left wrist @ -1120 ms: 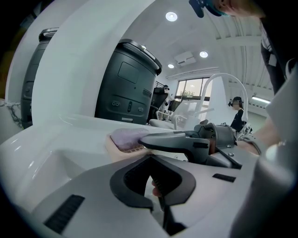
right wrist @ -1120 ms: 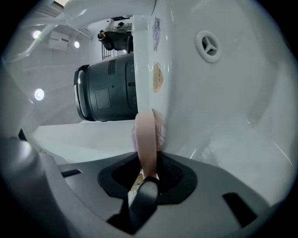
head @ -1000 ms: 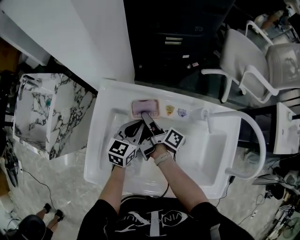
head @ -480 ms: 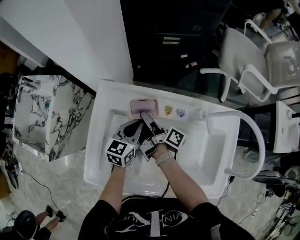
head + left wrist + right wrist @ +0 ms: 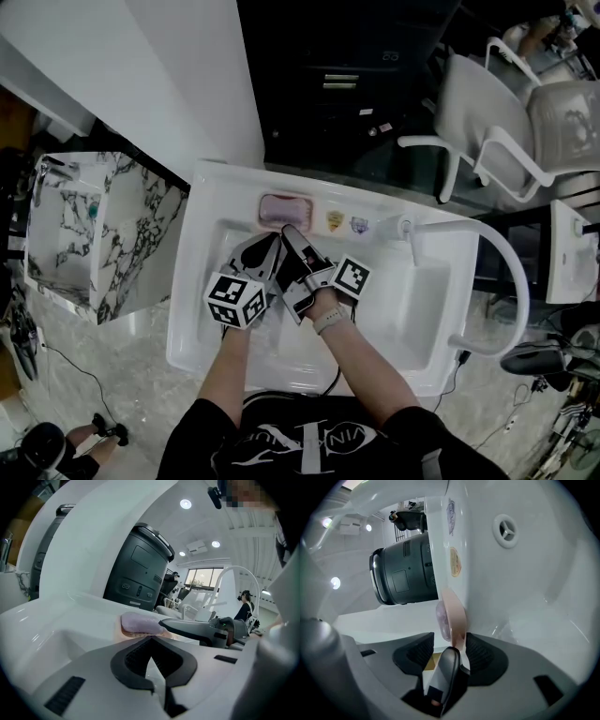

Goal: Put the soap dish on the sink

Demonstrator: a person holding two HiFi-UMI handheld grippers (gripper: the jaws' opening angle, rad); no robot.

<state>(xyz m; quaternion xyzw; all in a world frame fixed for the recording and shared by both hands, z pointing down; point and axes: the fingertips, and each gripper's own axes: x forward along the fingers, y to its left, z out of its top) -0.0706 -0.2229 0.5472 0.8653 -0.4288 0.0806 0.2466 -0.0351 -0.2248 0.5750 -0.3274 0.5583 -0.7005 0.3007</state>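
Observation:
The pink soap dish (image 5: 284,211) with a purple soap bar rests flat on the back ledge of the white sink (image 5: 202,281). My right gripper (image 5: 290,232) reaches over the basin to the dish's near edge. In the right gripper view its jaws are opening. The dish's rim (image 5: 455,615) stands between the pads with a gap on one side, and the soap (image 5: 442,618) shows beside it. My left gripper (image 5: 255,255) hovers over the basin just left of it, shut on nothing. The left gripper view has the soap (image 5: 140,623) ahead and the right gripper's finger (image 5: 197,630) across it.
A tall curved white faucet (image 5: 497,272) rises at the sink's right end. Two small stickers (image 5: 335,221) sit on the ledge right of the dish. A marble-patterned cabinet (image 5: 84,225) stands to the left, white chairs (image 5: 506,122) behind to the right, and a black machine (image 5: 136,569) behind the sink.
The right gripper's jaws have spread apart at the dish's edge, and the dish stays on the ledge. The left gripper has drifted slightly left and rolled a little.

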